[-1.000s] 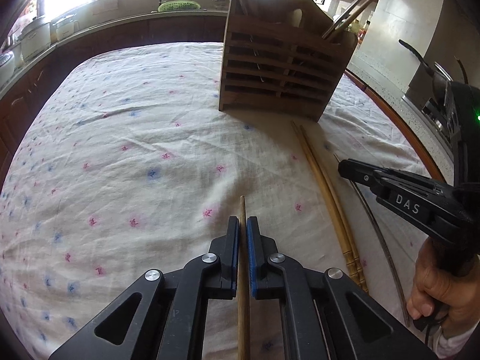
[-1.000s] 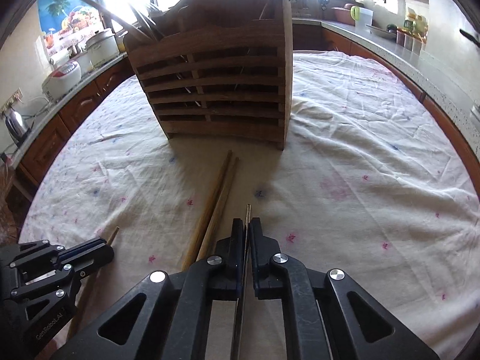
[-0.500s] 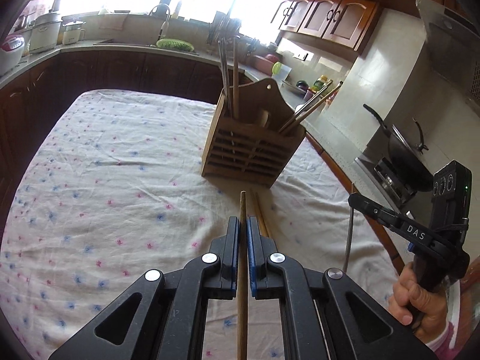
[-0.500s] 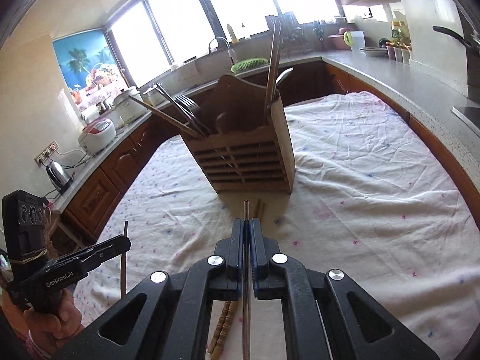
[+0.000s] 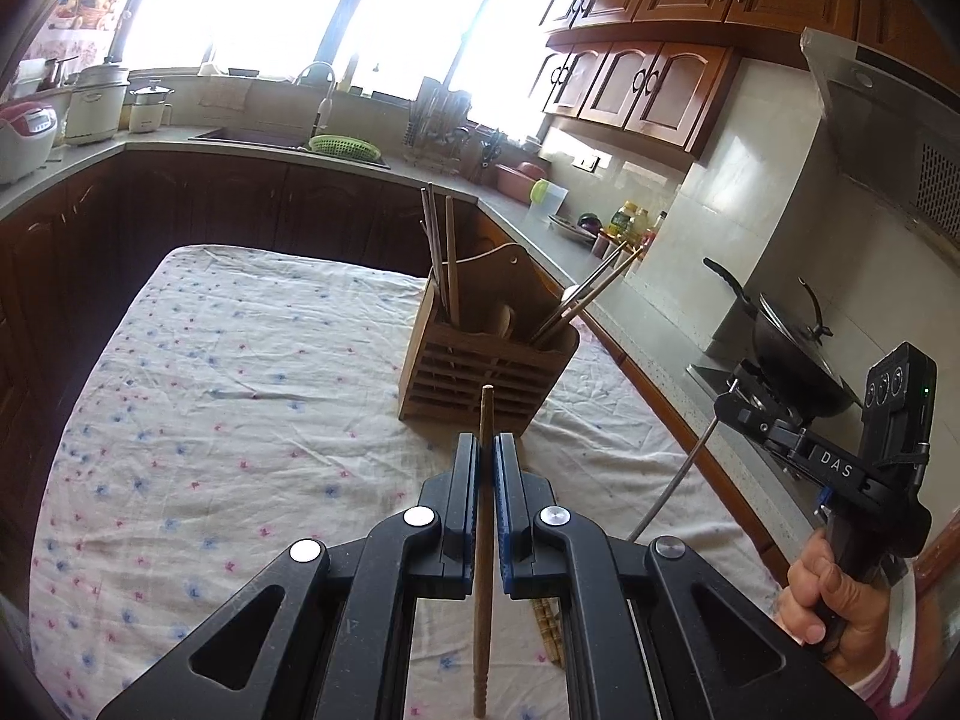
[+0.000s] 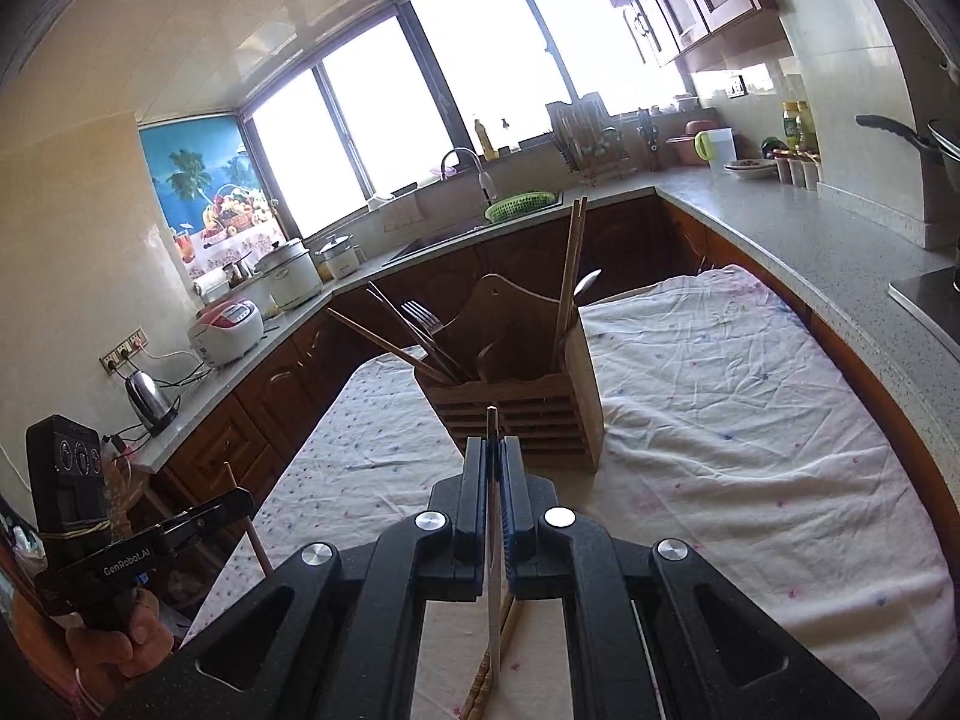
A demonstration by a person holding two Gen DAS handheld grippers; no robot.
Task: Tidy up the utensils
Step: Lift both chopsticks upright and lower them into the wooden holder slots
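Your left gripper (image 5: 486, 450) is clenched on a wooden chopstick (image 5: 483, 516); tip juts past the pads, aimed at the slatted wooden holder (image 5: 480, 360). Your right gripper (image 6: 493, 450) is clamped on a thin metal chopstick (image 6: 492, 516), same heading. Holder stands mid-table on the floral cloth (image 5: 210, 396). A loose chopstick pair (image 6: 480, 684) lies below the grippers. Open cloth left of the holder; countertop edge (image 6: 840, 324) close on the right.
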